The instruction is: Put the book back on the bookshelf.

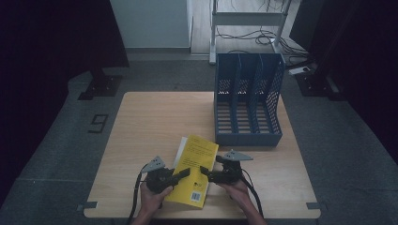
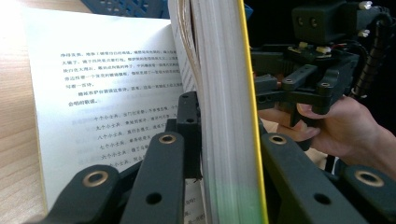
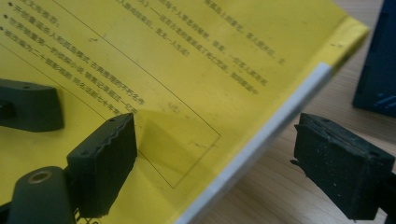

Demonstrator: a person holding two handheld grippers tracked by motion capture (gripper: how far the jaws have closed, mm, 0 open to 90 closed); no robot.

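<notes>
High view: we see the yellow book (image 1: 196,169) lying at the table's (image 1: 141,140) near edge, in front of the blue file rack (image 1: 248,101). Our left gripper (image 1: 184,173) is clamped on a thick block of its pages. Our right gripper (image 1: 205,170) stands wide, straddling the book's edge without pressing it.
</notes>
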